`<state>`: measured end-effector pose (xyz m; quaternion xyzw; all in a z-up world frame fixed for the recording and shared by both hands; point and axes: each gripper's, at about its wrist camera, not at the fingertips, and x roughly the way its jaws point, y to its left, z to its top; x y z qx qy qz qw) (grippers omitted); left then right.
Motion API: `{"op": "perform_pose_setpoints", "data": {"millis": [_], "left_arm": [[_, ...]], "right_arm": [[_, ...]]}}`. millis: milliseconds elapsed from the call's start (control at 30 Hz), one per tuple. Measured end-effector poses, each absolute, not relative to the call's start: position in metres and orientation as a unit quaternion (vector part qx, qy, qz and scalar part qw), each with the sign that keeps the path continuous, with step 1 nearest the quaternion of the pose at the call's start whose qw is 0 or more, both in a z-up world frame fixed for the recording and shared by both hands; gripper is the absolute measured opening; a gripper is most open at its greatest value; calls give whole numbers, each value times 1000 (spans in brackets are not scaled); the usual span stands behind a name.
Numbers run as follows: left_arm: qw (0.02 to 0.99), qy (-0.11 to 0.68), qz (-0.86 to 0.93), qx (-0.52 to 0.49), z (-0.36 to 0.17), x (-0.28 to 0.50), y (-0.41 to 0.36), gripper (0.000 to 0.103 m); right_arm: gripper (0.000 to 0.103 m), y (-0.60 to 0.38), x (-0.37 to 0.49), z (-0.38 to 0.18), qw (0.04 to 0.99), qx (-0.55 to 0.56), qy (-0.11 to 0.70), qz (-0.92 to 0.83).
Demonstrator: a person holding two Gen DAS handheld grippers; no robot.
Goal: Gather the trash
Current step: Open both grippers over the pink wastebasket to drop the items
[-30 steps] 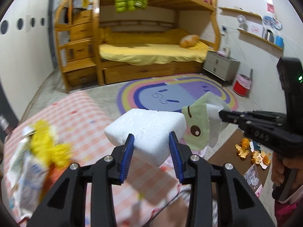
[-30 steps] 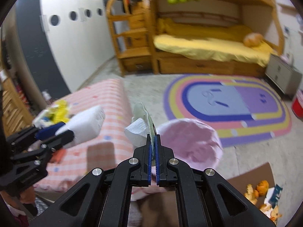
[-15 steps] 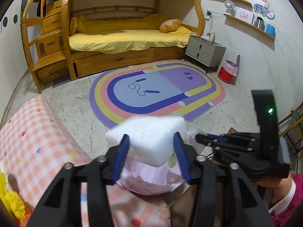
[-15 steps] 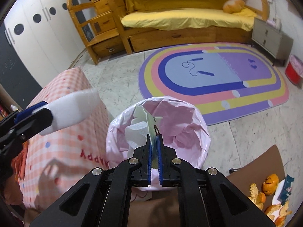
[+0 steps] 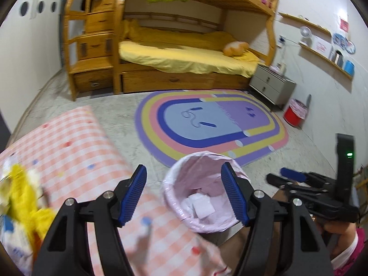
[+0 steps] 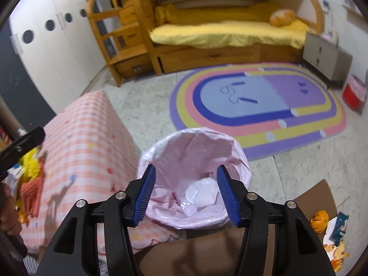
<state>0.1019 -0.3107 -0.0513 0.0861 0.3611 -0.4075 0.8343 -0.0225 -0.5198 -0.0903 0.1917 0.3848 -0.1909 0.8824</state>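
A bin with a pink liner [image 5: 174, 179] [image 6: 230, 147] stands on the floor beside the pink checked table [image 5: 69, 151] [image 6: 87, 138]. White trash [image 5: 202, 207] [image 6: 202, 193] lies at its bottom. My left gripper [image 5: 184, 193] is open and empty above the bin. My right gripper [image 6: 186, 193] is open and empty above the bin too; it also shows in the left wrist view [image 5: 289, 177]. Yellow and white trash [image 5: 20, 197] [image 6: 30, 168] lies on the table at the left.
Orange peels and wrappers [image 6: 329, 230] lie on a brown cardboard sheet [image 6: 319, 195] at the right. A rainbow rug [image 5: 207, 124], a bunk bed [image 5: 184, 53], a grey nightstand [image 5: 271, 85] and a red bin [image 5: 294, 115] stand beyond.
Both grippers have opened over the bin. The white foam block left my left gripper and the green and white wrapper left my right gripper; white pieces now lie in the bin.
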Motion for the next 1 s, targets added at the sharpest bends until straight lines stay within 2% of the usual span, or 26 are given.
{"op": "perform_pose_setpoints", "data": {"millis": [233,333,467,833,1000], "left_arm": [[864,343,-363,69,-19,76,-240,65],[877,335,-339,58,-9,61,-205,74],[895,334,-293,40,-6,49,-151,75],[932,337,-128,23,-18,46,-12,76],[934,349,-77,16,-33,48,26,85]], "right_arm": [[58,-464,-39,-42,917,166,336,-139],[58,-436,-39,-27,924,161,328,-109],[58,-385,-27,-10,933,127,332,-49],[59,-281,8,-4,932,55,354,59],[59,-245,20,-11,927,34,363,89]]}}
